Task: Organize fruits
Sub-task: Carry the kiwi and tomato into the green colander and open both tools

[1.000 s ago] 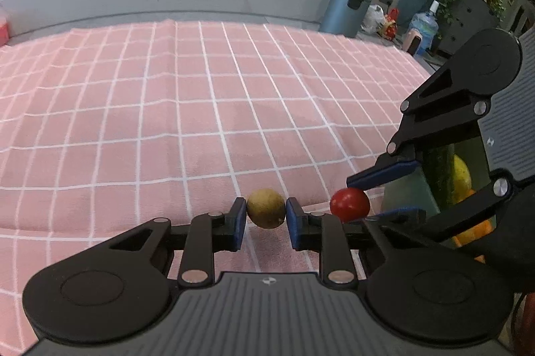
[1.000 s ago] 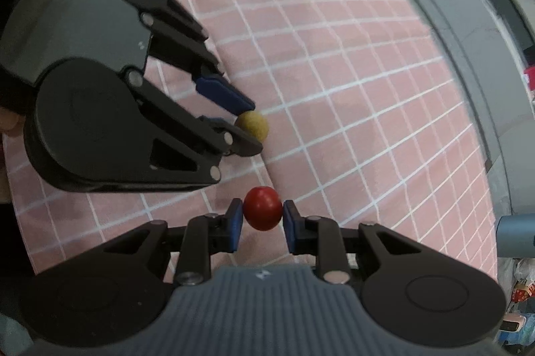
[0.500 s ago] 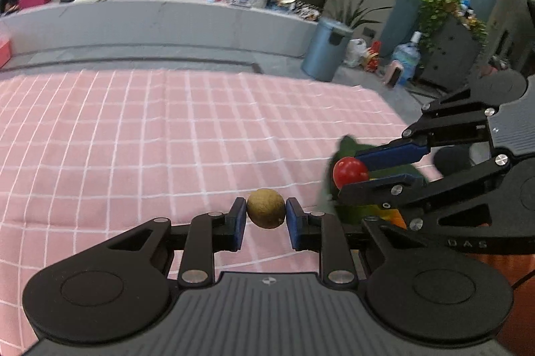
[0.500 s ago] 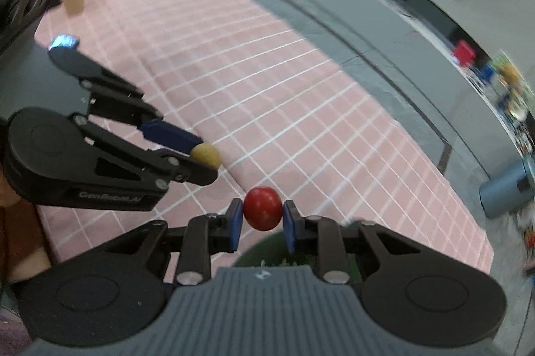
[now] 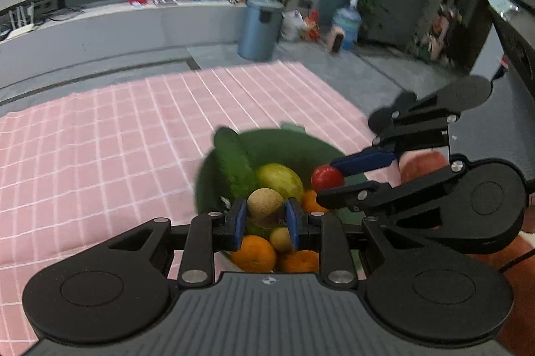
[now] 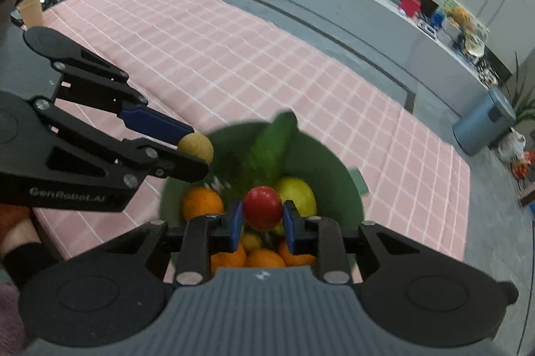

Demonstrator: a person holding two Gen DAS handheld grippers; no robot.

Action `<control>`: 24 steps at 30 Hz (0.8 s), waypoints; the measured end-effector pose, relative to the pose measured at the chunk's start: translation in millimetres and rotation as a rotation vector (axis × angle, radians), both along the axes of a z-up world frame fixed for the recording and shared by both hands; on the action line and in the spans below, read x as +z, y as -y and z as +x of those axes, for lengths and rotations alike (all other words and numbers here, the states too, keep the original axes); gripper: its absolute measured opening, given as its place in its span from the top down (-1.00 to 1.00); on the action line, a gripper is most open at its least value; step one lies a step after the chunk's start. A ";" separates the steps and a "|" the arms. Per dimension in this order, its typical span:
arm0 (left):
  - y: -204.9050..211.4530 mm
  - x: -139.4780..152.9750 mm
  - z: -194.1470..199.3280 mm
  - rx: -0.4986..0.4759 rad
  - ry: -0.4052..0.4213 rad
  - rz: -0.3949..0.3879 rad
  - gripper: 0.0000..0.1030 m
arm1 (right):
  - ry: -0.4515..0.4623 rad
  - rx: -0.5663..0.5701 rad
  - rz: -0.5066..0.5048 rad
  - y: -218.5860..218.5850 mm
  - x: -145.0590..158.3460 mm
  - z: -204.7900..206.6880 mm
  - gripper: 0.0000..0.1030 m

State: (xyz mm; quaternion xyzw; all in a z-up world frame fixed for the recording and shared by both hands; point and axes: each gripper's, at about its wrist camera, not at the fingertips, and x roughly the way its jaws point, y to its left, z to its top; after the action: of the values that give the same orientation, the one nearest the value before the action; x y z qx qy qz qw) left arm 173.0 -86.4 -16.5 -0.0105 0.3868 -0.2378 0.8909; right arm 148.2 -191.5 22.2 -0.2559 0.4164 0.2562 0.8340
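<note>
Pink checked cloth (image 5: 100,155) covers the table under both my claws, with a grey counter and a blue bin far behind. Nearest me, my left gripper (image 5: 265,217) is closed on a small brown fruit (image 5: 265,208), pinched between the blue pads. My right gripper (image 6: 262,218) is likewise closed on a small red fruit (image 6: 262,207), which sits snug between its pads.

Just beyond and below both sets of fingertips lies the green bowl (image 6: 337,168). It already holds oranges (image 6: 202,203), a yellow-green fruit (image 6: 299,193) and a long dark green fruit (image 6: 271,145) that leans on the far rim, its long axis running away from me.

What matters is that each held fruit hangs above the bowl's mouth rather than over cloth. In the left view the brown fruit is over the near part of the pile, and the right claw comes in from my right with its red fruit over the middle. I judge both are close enough to let go; neither seems clearly nearer.
</note>
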 end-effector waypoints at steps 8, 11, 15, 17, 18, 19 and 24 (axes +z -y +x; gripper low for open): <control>24.0 -34.4 23.3 -0.044 -0.084 0.046 0.45 | -0.043 -0.004 -0.057 19.8 -40.4 9.4 0.59; 33.1 -40.9 24.0 -0.051 -0.098 0.070 0.45 | -0.053 -0.004 -0.069 22.5 -49.6 14.0 0.59; 34.2 -45.1 26.6 -0.055 -0.103 0.065 0.45 | -0.072 -0.004 -0.067 24.6 -58.6 19.9 0.59; 34.9 -45.2 29.4 -0.057 -0.108 0.061 0.43 | -0.079 0.000 -0.070 23.9 -61.4 22.0 0.58; 35.2 -45.7 30.8 -0.056 -0.108 0.063 0.43 | -0.081 0.002 -0.072 23.8 -62.8 22.5 0.58; 35.5 -46.8 32.4 -0.051 -0.110 0.068 0.41 | -0.081 0.005 -0.076 23.4 -64.0 22.4 0.58; 34.8 -48.4 32.8 -0.037 -0.120 0.069 0.30 | -0.078 0.018 -0.093 20.3 -66.0 23.2 0.58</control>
State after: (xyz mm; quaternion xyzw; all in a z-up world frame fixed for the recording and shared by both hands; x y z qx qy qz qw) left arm 205.8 -121.2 -64.9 0.0132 0.4474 -0.2400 0.8614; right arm 171.5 -211.8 -43.8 -0.2878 0.4575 0.2539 0.8021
